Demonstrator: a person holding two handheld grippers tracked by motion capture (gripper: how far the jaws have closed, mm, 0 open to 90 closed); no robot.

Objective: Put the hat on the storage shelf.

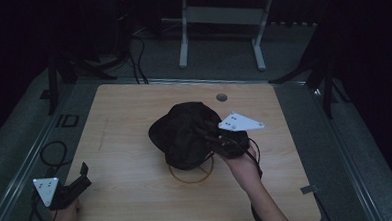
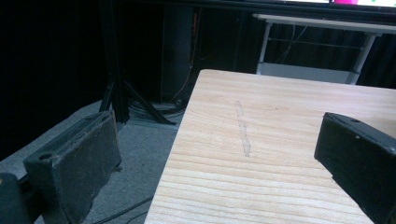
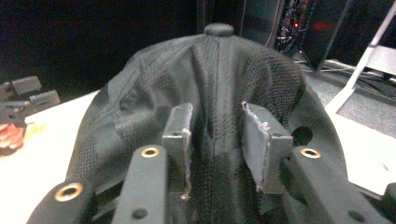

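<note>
Black cap (image 3: 219,93) sits between my right gripper's (image 3: 217,140) parted jaws, fabric loose. It may slip onto the surface (image 1: 130,143); my left gripper (image 1: 74,183) idles, spread.

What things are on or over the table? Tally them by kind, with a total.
Black cap: 1
Amber ring, partly under the cap: 1
Grippers: 2 (left gripper, right gripper)
Total: 4
</note>
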